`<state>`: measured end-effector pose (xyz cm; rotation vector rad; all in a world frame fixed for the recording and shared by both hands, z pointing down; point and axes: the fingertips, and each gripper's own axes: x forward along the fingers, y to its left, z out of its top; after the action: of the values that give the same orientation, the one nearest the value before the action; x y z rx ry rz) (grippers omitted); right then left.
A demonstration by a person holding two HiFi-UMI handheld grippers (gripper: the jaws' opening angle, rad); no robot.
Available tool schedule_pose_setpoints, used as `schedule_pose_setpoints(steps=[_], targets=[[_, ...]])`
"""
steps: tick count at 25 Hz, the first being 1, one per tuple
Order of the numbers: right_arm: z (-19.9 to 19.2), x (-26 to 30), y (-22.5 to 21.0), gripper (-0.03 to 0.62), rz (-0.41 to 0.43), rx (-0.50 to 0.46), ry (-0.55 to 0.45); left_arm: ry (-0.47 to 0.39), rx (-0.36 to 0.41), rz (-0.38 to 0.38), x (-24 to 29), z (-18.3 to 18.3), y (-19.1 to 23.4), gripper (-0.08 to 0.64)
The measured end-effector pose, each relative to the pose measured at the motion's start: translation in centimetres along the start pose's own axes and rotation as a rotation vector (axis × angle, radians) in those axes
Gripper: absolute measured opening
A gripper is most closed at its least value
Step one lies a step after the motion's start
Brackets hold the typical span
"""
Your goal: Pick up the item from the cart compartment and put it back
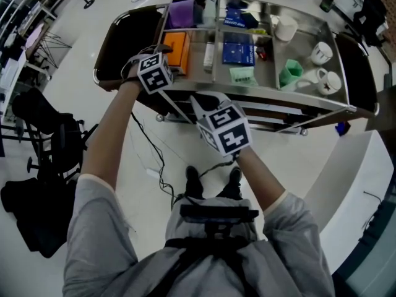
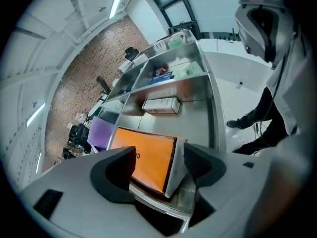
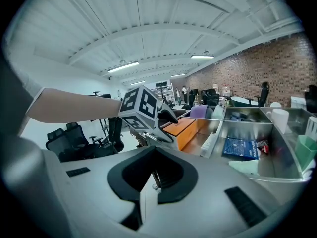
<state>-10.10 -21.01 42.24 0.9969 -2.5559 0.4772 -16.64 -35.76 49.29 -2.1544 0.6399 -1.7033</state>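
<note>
- We see the left gripper (image 2: 159, 158) with its jaws spread wide. They press on nothing.
- The flat orange cardboard box (image 2: 144, 155) has its near end in the gap between these jaws. It rests in the left front compartment of the stainless steel cart (image 1: 266, 93).
- The right gripper (image 3: 148, 177) is in front of the cart, well apart from the box. Its jaws are closed together and empty.

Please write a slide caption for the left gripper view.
Left gripper, jaws open, around the orange box in the steel cart.
</note>
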Motion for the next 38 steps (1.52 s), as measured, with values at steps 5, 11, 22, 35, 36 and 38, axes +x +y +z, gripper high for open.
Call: schedule_pose_setpoints(steps=[5, 11, 22, 35, 36, 38], targets=[[-0.3, 0.2, -0.4, 0.009, 0.000, 0.015, 0.000, 0.075, 0.089, -0.022, 1.7, -0.5, -0.2, 0.310], [-0.2, 0.3, -1.2, 0.009, -0.004, 0.032, -0.004, 0.092, 0.103, -0.057, 2.4, -0.3, -0.1, 0.311], [0.3, 0.8, -1.4, 0.009, 0.002, 0.029, -0.008, 0.037, 0.120, -0.044, 2.1, 0.0, -0.4, 0.247], [-0.3, 0.8, -1.4, 0.009, -0.003, 0.031, -0.005, -0.032, 0.074, 0.047, 0.7, 0.8, -0.3, 0.183], [-0.3, 0.7, -1.4, 0.009, -0.003, 0.032, -0.005, -0.034, 0.075, 0.055, 0.6, 0.8, -0.2, 0.183], [-0.4, 0.5, -1.4, 0.009, -0.006, 0.033, -0.006, -0.038, 0.077, 0.076, 0.5, 0.8, 0.1, 0.181]])
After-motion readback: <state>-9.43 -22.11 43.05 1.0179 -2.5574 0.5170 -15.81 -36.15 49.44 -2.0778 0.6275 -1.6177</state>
